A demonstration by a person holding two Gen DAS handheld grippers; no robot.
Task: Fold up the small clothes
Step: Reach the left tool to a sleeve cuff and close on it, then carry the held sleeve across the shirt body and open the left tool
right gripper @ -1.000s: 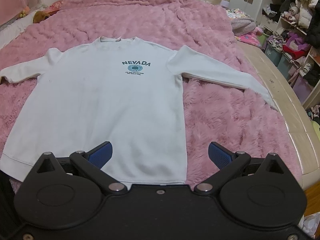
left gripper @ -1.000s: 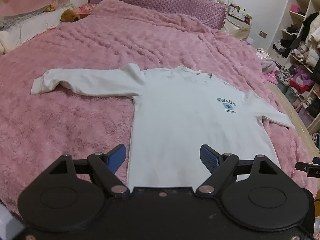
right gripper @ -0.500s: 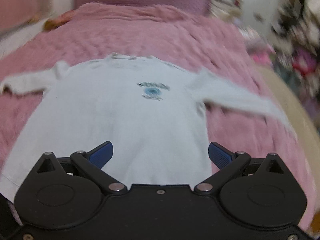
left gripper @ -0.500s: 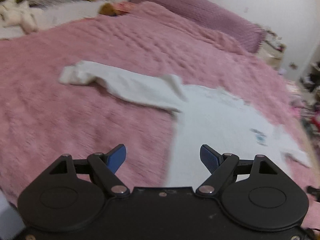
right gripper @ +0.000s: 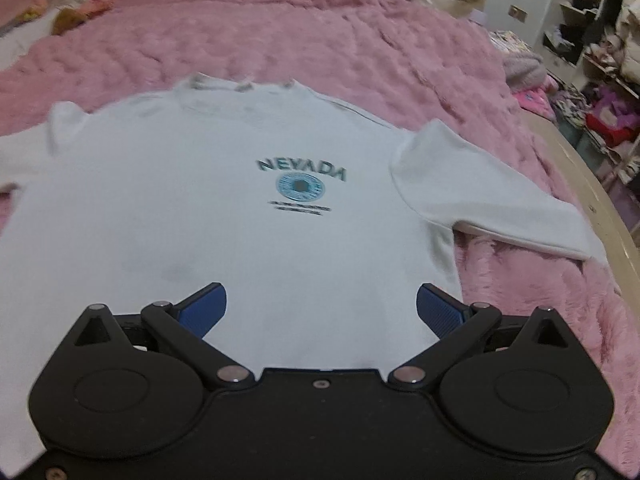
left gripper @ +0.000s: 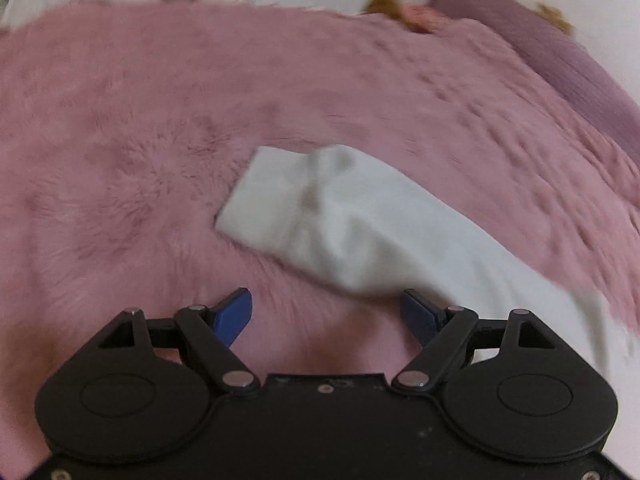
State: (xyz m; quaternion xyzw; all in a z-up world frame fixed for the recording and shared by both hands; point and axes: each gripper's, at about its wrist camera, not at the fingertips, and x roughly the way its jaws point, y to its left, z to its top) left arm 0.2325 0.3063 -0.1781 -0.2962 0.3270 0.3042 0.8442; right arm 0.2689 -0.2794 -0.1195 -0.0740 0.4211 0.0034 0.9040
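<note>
A white long-sleeved shirt point(right gripper: 224, 216) with "NEVADA" printed on the chest lies flat, front up, on the pink fluffy bed point(right gripper: 360, 52), collar toward the headboard and hem toward the foot. Its right sleeve point(right gripper: 492, 208) stretches out toward the bed's right edge. In the left wrist view the other sleeve point(left gripper: 332, 216) runs toward the left edge, its cuff end rumpled (the picture is blurred, so finer creases are hard to read).

The left claw point(left gripper: 326, 318) hangs above the blanket just short of that sleeve, its jaws spread wide and holding nothing; one blue pad sits at the sleeve's lower edge, though contact cannot be judged. The right claw point(right gripper: 320, 312) hovers over the lower body of the shirt, likewise released and empty.

The step in hand looks like the approach to the first fold, with nothing yet folded. The next move probably calls for the left claw to reach the cuff, pinch a single clean bite of fabric without catching the fluffy pile, and carry the sleeve inward across the chest.
</note>
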